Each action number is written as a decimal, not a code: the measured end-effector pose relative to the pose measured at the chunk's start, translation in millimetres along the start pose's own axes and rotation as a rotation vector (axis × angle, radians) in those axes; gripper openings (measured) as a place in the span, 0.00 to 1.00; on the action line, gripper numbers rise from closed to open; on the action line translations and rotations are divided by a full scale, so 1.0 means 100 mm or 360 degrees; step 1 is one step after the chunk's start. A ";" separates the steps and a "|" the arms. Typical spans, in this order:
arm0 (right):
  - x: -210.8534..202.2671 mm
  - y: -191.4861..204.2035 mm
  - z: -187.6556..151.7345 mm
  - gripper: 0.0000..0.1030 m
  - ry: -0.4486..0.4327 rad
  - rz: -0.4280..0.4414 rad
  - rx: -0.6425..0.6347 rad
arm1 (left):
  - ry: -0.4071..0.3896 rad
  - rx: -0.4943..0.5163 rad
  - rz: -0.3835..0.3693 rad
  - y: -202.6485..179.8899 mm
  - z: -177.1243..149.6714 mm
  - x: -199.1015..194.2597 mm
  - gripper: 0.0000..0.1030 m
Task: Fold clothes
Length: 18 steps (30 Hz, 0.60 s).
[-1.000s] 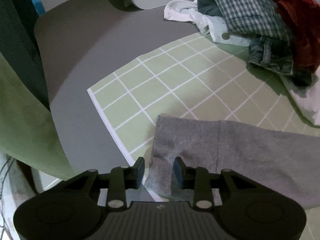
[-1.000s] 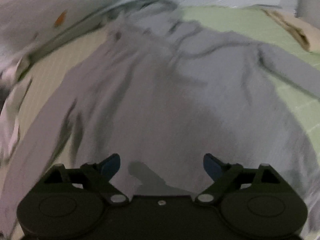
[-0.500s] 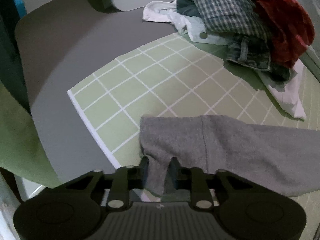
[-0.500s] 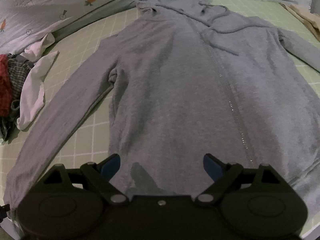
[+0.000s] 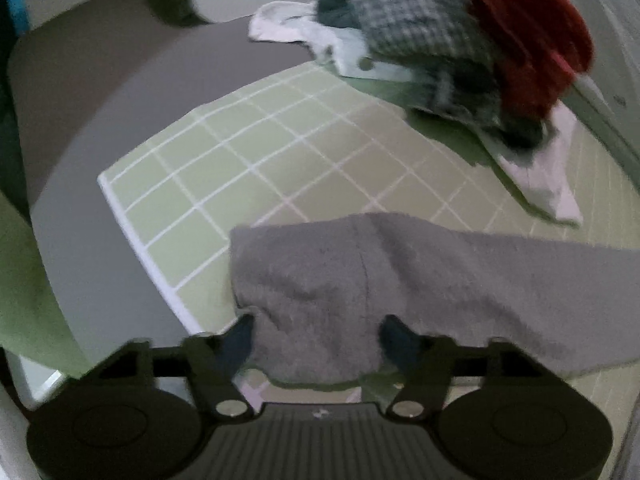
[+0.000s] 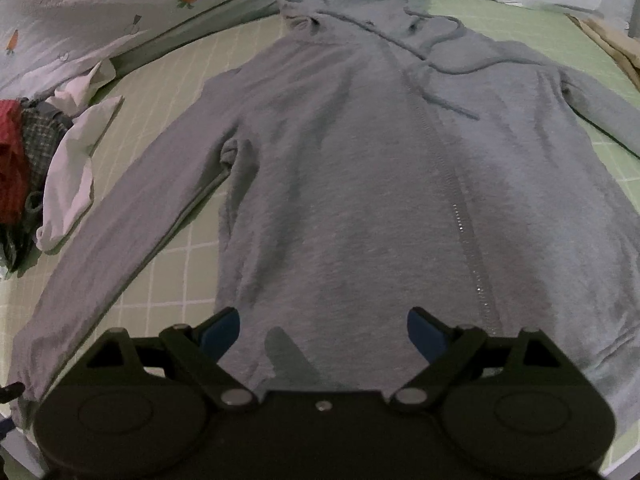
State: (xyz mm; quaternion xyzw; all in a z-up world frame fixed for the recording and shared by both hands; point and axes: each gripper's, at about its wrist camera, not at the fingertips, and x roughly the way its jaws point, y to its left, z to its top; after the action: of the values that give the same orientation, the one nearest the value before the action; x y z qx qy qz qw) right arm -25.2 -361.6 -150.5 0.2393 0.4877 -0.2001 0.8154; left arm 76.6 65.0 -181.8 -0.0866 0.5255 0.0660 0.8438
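The right sleeve of the grey zip-up hooded sweatshirt [image 6: 360,184] is cut by the picture's edge; beside it, the pile of crumpled clothes [image 5: 452,40] is blurred.

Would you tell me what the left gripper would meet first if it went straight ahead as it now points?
Most likely the grey sleeve cuff: it already lies between the open fingers of the left gripper, though depth is hard to judge.

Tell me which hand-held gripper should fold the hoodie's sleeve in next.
Left. The left hand-held gripper is open with the sleeve cuff lying between its fingers, so it likely only needs to close. The right hand-held gripper is open over the hoodie body's hem.
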 end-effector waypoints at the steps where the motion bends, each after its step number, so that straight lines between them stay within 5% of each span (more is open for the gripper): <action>1: 0.00 0.00 -0.01 0.89 0.0004 0.0002 -0.0001 | -0.0004 0.0035 0.0023 -0.05 -0.01 0.00 0.53; 3: 0.00 0.00 -0.02 0.89 0.0010 0.0004 -0.0002 | 0.0002 0.0047 -0.0004 -0.11 0.01 0.00 0.37; 8: -0.02 -0.03 -0.02 0.89 0.0001 0.0001 0.0019 | 0.0018 0.0075 -0.0074 -0.26 0.08 0.01 0.24; 11: -0.05 -0.06 -0.01 0.89 -0.0013 0.0000 0.0042 | 0.0025 0.0096 -0.0225 -0.43 0.13 -0.05 0.16; 16: -0.13 -0.08 0.03 0.89 -0.0081 -0.0002 0.0065 | -0.0065 0.0265 -0.0380 -0.77 0.12 -0.25 0.15; 17: -0.14 -0.07 0.03 0.89 -0.0098 -0.0002 0.0062 | -0.0083 0.0298 -0.0411 -0.84 0.12 -0.29 0.18; 18: -0.16 -0.06 0.03 0.90 -0.0116 -0.0005 0.0056 | -0.0101 0.0332 -0.0441 -0.91 0.12 -0.33 0.31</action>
State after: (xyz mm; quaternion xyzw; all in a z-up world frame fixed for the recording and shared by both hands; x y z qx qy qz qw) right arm -33.1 -366.8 -136.1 0.2454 0.4544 -0.2185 0.8280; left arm 91.1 -22.0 -140.2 -0.0681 0.4858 -0.1032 0.8653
